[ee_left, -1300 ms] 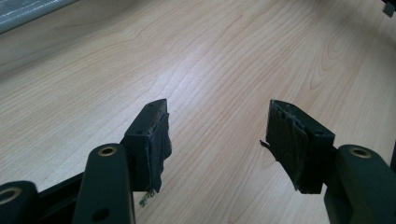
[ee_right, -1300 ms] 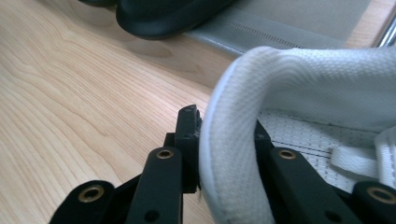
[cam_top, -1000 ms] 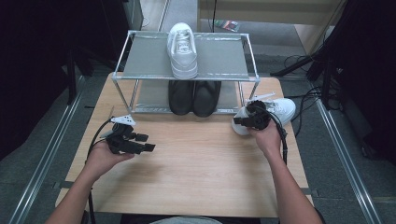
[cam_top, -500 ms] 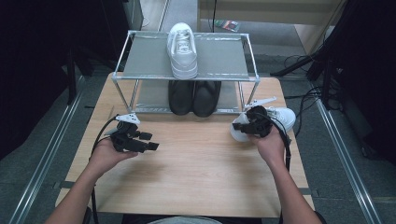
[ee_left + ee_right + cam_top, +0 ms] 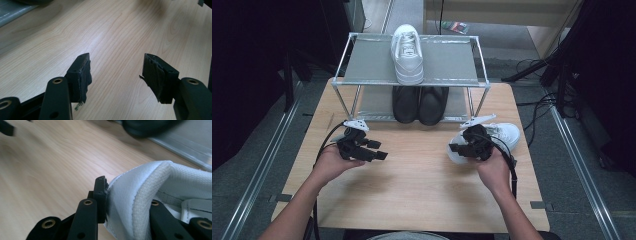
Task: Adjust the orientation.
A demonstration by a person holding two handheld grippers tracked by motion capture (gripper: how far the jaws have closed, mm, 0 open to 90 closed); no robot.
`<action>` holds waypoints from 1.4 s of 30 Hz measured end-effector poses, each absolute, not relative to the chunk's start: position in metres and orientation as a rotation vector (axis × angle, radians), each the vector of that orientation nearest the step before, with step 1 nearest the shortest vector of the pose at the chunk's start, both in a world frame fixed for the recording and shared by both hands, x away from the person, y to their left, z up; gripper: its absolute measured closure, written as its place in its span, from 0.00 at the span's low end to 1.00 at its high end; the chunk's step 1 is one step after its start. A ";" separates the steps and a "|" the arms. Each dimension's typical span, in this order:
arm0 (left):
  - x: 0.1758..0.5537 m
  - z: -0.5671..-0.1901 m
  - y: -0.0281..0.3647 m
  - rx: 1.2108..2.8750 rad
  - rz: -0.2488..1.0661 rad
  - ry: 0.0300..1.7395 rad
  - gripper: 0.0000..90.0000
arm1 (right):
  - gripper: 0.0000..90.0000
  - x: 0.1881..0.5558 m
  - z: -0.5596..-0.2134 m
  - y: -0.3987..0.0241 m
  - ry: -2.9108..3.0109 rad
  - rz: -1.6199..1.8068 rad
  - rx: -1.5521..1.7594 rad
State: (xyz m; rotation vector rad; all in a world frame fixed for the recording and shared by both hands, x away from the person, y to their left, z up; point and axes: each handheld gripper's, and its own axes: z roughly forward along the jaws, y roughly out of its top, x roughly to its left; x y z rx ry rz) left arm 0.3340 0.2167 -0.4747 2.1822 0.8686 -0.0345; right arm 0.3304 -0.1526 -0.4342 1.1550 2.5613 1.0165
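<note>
A: So the white sneaker on the tabletop is the thing in hand. It lies near the right edge, just in front of the right front leg of the shoe rack, toe pointing toward that edge.

B: And the right gripper has it by the heel. In the right gripper view one jaw presses on the outside of the heel wall and the other sits inside the padded collar, so the jaws are clamped on that wall. Pinching the stiff back of the shoe probably gives a firmer hold than the soft upper would.

A: Why take it there at all?

B: My guess is the rack. Its matching sneaker stands alone on the top shelf with the toe toward the person, and there is bare shelf on both sides of it. A heel grip would let the toe lead onto the shelf.

A: The lower shelf?

B: Taken by the pair of black shoes at its middle, side by side.

A: What about the left gripper?

B: It hovers over the left part of the tabletop, well apart from the sneaker. In the left gripper view its jaws stand apart with only bare wood between them. I'd say it is kept aside, out of the way.
</note>
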 end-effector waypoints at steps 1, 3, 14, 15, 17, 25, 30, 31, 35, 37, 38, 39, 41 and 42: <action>0.335 -0.475 0.216 2.183 -0.036 0.864 0.45 | 0.83 0.328 -0.434 -0.148 2.576 1.021 1.156; 0.335 -0.475 0.215 2.179 -0.043 0.864 0.45 | 0.83 0.323 -0.435 -0.138 2.600 1.013 1.144; 0.335 -0.474 0.214 2.186 -0.041 0.861 0.45 | 0.84 0.302 -0.456 -0.082 2.730 1.017 1.102; 0.335 -0.474 0.215 2.187 -0.040 0.863 0.45 | 0.84 0.300 -0.458 -0.078 2.743 1.008 1.094; 0.334 -0.474 0.215 2.182 -0.039 0.864 0.45 | 0.84 0.297 -0.462 -0.070 2.754 1.017 1.083; 0.332 -0.475 0.212 2.187 -0.044 0.830 0.47 | 0.84 0.290 -0.480 -0.052 2.792 1.105 1.091; 0.330 -0.476 0.208 2.198 -0.037 0.779 0.50 | 0.82 0.287 -0.493 -0.048 2.808 1.093 1.071; 0.330 -0.476 0.207 2.193 -0.036 0.774 0.51 | 0.81 0.286 -0.494 -0.049 2.802 1.102 1.068; 0.330 -0.476 0.205 2.198 -0.045 0.777 0.53 | 0.74 0.286 -0.493 -0.055 2.801 1.184 1.045; 0.330 -0.475 0.204 2.197 -0.043 0.782 0.54 | 0.72 0.287 -0.488 -0.058 2.787 1.197 1.032; 0.331 -0.475 0.203 2.192 -0.046 0.783 0.55 | 0.71 0.286 -0.485 -0.059 2.779 1.187 1.016; 0.331 -0.475 0.203 2.188 -0.046 0.780 0.56 | 0.70 0.285 -0.481 -0.062 2.769 1.188 0.997; 0.330 -0.474 0.202 2.184 -0.035 0.770 0.62 | 0.70 0.282 -0.474 -0.068 2.752 1.230 0.989; 0.329 -0.473 0.202 2.178 -0.025 0.759 0.67 | 0.69 0.281 -0.470 -0.072 2.743 1.264 0.977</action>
